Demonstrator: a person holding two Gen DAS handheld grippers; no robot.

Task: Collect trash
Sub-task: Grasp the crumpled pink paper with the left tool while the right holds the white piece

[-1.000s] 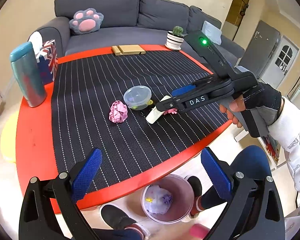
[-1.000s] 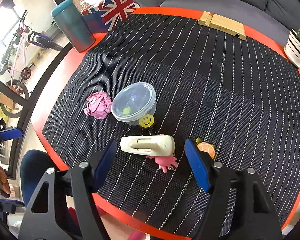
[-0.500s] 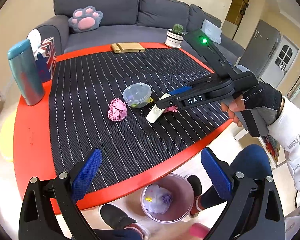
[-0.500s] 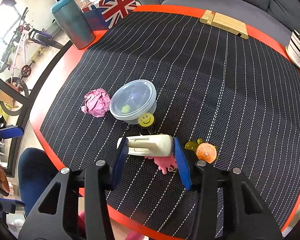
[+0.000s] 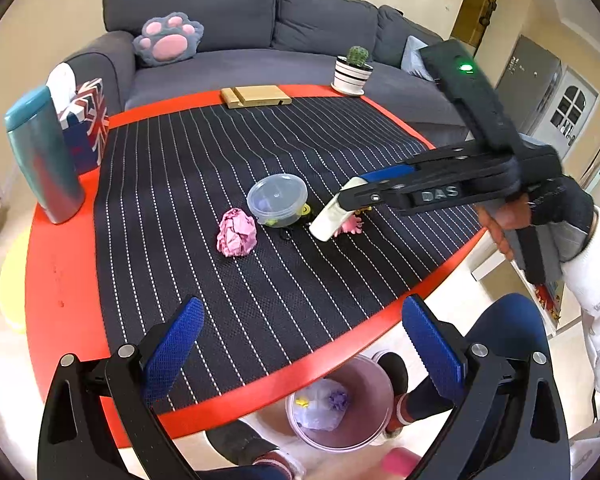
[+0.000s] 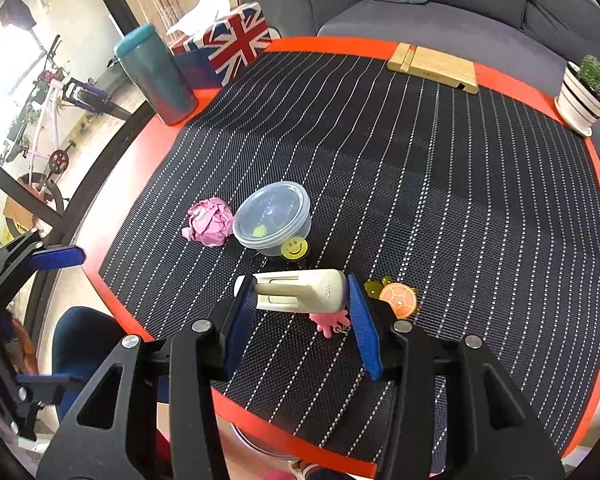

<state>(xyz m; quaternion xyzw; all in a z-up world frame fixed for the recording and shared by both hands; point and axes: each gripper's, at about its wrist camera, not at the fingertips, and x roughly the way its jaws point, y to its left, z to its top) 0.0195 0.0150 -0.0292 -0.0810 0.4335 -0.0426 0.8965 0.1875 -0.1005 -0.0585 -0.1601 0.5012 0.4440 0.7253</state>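
A cream plastic holder (image 6: 300, 292) lies crosswise between the blue pads of my right gripper (image 6: 300, 300), which is shut on its two ends. In the left wrist view the same holder (image 5: 332, 220) slants down from the right gripper (image 5: 352, 196) to the striped mat. A crumpled pink paper ball (image 5: 236, 232) (image 6: 210, 222) sits left of a clear lidded tub (image 5: 276, 200) (image 6: 272, 216). My left gripper (image 5: 300, 328) hangs open over the table's near edge, holding nothing. Below it stands a pink bin (image 5: 374, 380) lined with a bag of scraps.
A smiley charm (image 6: 294, 248), a pink octopus toy (image 6: 330, 322) and an orange turtle charm (image 6: 398, 294) lie around the holder. A teal tumbler (image 5: 44, 156), flag tissue box (image 5: 86, 128), wooden stand (image 5: 256, 96) and cactus pot (image 5: 352, 72) line the far rim.
My right gripper's jaws came in from wide apart and closed on the ends of the cream holder. The left gripper stayed where it was.
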